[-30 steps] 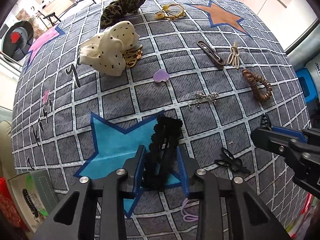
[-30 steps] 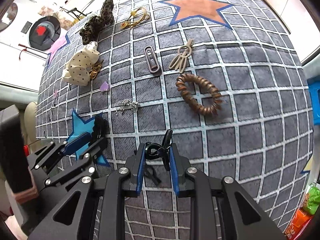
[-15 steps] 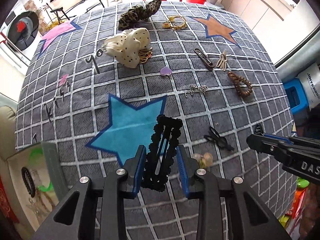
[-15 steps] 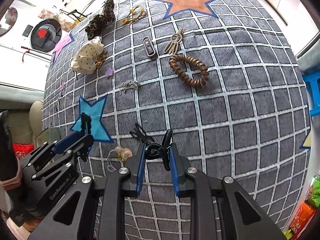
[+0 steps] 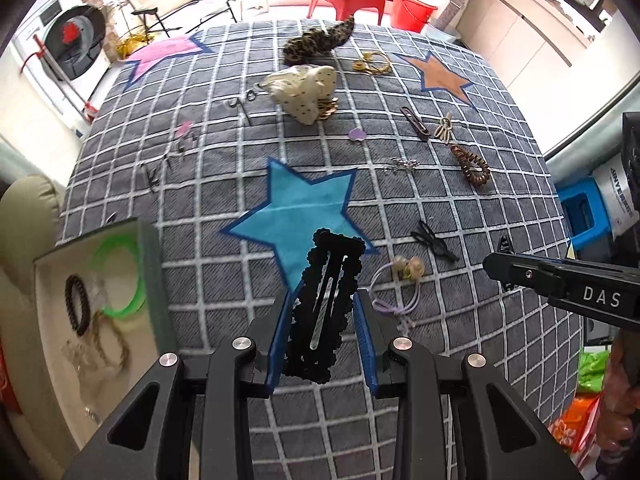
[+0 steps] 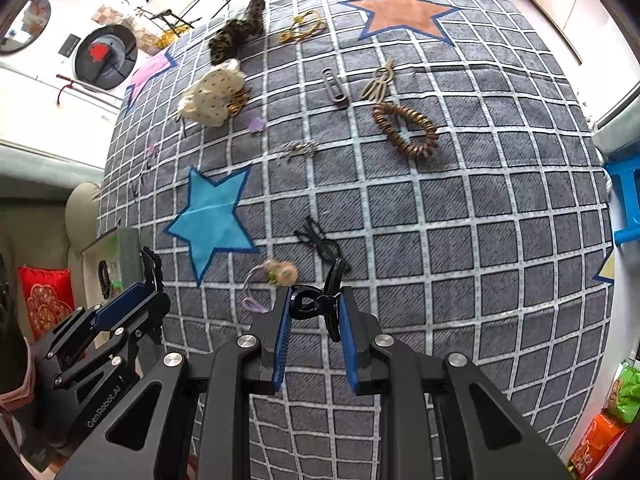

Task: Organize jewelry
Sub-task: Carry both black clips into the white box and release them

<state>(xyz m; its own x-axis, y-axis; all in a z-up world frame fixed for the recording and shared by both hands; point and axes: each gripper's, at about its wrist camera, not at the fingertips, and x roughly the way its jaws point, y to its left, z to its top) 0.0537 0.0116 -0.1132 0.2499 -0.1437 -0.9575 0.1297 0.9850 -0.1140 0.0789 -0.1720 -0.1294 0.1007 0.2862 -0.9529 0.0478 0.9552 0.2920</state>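
Observation:
My left gripper [image 5: 323,308] is shut on a black scalloped snap hair clip [image 5: 326,304] and holds it above the grey checked cloth [image 5: 224,144], right of an open box [image 5: 150,264]. The box holds a green bangle [image 5: 120,276] and a black hair tie [image 5: 77,310]. My right gripper [image 6: 314,304] is shut on a small black claw clip [image 6: 320,300], raised over the cloth. The left gripper also shows in the right wrist view [image 6: 150,280], near the box [image 6: 128,248].
On the cloth lie a black clip [image 6: 320,242], a lilac hair tie with beads [image 6: 276,274], a brown spiral hair tie [image 6: 406,130], a silver piece [image 6: 298,148], a brown clip [image 6: 335,88], a polka-dot scrunchie [image 6: 214,94], a leopard scrunchie [image 6: 238,32] and gold jewelry [image 6: 304,28].
Both grippers have risen and pulled back from the cloth with their clips held. The left gripper has moved left, so the open box has come into view.

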